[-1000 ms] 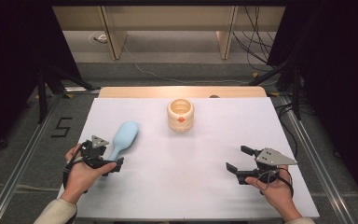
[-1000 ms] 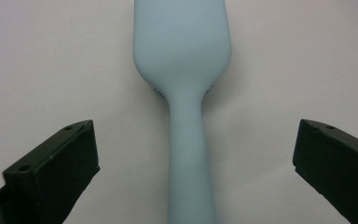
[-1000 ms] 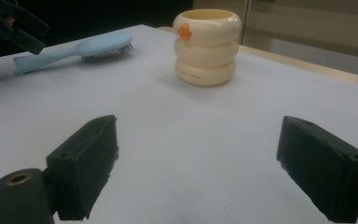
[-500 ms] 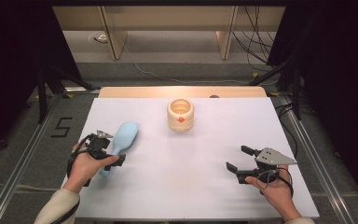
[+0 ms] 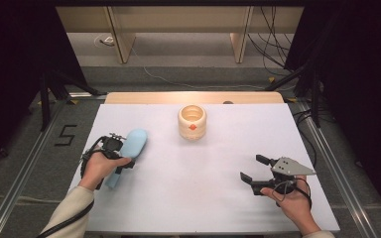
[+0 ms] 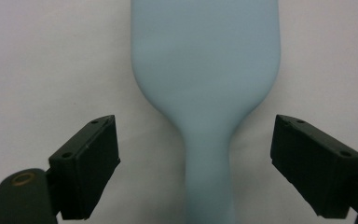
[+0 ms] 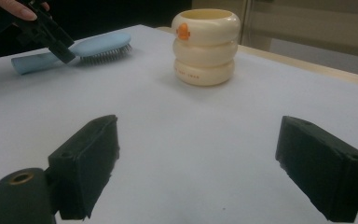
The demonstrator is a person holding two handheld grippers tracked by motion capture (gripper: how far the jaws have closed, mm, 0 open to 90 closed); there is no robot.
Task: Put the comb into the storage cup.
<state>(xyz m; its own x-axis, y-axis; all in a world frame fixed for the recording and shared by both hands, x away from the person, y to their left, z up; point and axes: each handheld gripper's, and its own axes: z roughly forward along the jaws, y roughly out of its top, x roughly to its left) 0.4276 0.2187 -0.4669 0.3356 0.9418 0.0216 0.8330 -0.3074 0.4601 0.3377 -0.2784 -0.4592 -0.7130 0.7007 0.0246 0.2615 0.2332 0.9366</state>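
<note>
Since a second ago the left tool [image 5: 121, 157] has slid forward over the handle of the pale blue hairbrush [image 5: 129, 151] and its jaws have just been closing — yet they stand apart on either side of the handle, pads not touching it. That brush lies bristles-down on the left of the white counter [image 5: 213, 198], untouched. Its grasp seems about to happen; lifting and carrying are all left, perhaps to the cream ringed cup [image 5: 192, 121] well apart at the back. Right tool [image 5: 254, 169] hovers open and empty, unmoved.
</note>
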